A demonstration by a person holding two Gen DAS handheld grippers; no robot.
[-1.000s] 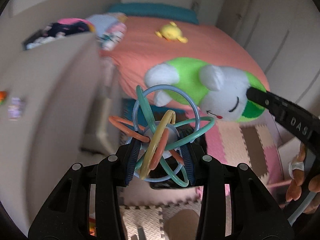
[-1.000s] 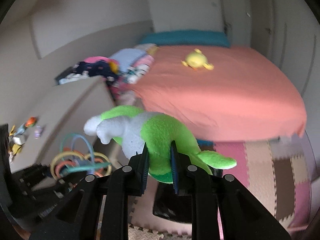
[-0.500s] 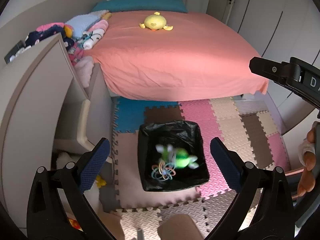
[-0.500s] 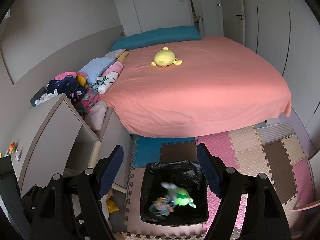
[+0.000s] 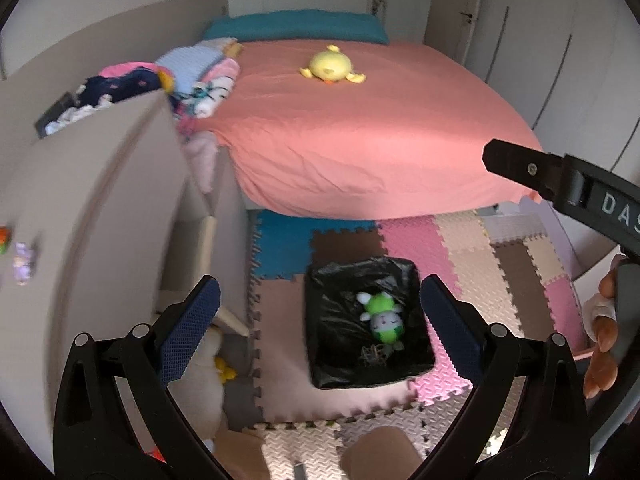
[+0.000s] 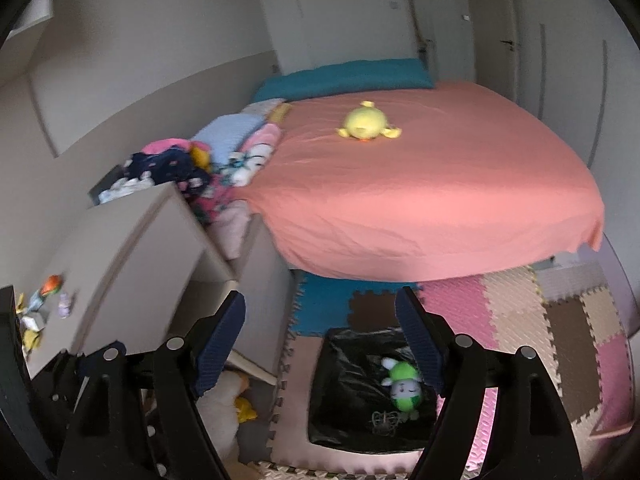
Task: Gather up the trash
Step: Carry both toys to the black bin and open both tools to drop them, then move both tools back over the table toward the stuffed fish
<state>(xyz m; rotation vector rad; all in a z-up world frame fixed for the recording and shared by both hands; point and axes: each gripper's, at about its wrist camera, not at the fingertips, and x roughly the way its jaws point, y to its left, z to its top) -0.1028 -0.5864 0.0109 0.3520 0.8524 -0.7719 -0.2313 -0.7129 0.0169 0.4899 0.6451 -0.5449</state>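
Both jaws spread wide, empty, fuzzy green plush (image 5: 382,314) in crinkly black bin liner (image 5: 404,366)

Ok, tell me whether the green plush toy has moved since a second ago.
Yes. The green plush toy was then clamped in the right gripper, level with the bed's edge. It now lies down inside the black-lined bin on the floor mat, and the jaws stand empty.

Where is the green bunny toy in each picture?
Left wrist view: the green bunny toy lies low and right of centre, inside the black-lined bin.
Right wrist view: the toy lies near the bottom, right of centre, in that bin.
Shared landmark: the yellow plush on the bed.
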